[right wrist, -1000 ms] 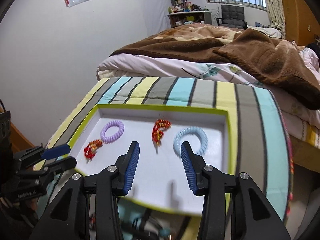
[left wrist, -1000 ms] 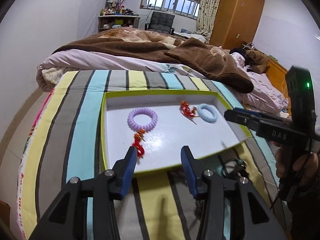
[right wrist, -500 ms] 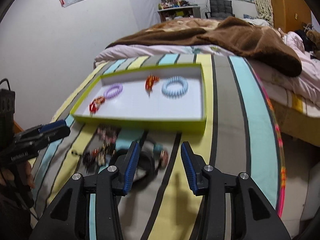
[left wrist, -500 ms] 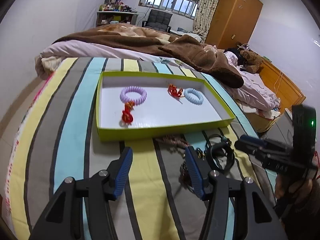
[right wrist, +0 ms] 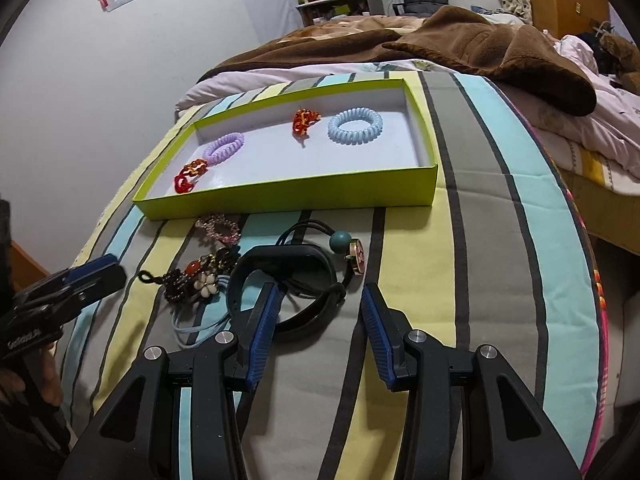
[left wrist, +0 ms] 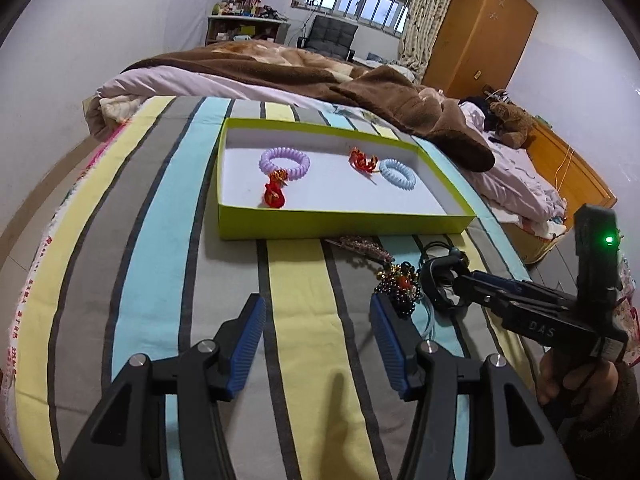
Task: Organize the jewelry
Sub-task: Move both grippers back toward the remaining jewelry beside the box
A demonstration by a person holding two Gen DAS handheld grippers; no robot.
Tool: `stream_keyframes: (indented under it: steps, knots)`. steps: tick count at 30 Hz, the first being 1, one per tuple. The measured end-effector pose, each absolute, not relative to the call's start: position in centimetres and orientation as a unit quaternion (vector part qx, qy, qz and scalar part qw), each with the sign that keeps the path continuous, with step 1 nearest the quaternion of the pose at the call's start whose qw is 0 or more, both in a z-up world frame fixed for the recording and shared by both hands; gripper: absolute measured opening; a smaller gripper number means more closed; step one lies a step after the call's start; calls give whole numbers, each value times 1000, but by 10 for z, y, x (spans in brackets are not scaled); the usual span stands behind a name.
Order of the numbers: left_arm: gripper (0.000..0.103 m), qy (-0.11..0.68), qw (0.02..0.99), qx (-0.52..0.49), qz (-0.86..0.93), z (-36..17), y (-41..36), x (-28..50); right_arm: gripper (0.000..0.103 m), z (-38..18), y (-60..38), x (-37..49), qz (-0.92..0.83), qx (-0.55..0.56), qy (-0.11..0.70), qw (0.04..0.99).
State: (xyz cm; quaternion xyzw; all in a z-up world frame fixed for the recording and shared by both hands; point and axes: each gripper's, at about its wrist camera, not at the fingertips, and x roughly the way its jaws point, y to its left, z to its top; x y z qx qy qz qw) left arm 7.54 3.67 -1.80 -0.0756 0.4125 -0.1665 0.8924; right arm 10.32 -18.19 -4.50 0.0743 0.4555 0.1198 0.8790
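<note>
Right wrist view shows the right tongs [right wrist: 316,320] spread over the black band bracelet [right wrist: 286,280], outside the lime-green cardboard tray [right wrist: 288,194] on the striped bed; left tongs [left wrist: 316,332] also spread, empty. Best pinch one strand, avoiding tangled neighbours

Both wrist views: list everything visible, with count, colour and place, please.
Shallow cardboard box tray: 1, lime green with white floor, on the striped bedspread.
Spiral hair ties: 2, lilac at the tray's left, pale blue at its right.
Red beaded bracelets: 2, one touching the lilac tie, one beside the blue tie.
Loose jewelry pile: 1 heap, dark and mixed colours, on the bedspread in front of the tray.
Black wristband: 1, in the pile's right part.
Brown blanket: 1, beyond the tray.
Left claw: open, empty.
Right claw: open, over the wristband.
</note>
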Motion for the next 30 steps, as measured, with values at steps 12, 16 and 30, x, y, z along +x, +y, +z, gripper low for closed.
stream_keyframes:
  steps: [12,16,30]
  knots:
    - [56,411,888,-74,-192,-16,26,76,16,-41,-180,101,104,58,448,886]
    - [56,412,886,-71,-201,-16,20,76,9,-36,-181,99,109,61,441,889]
    - [57,430,873,-39,-227,-25,-8,87,9,-20,-198,87,115,84,417,898]
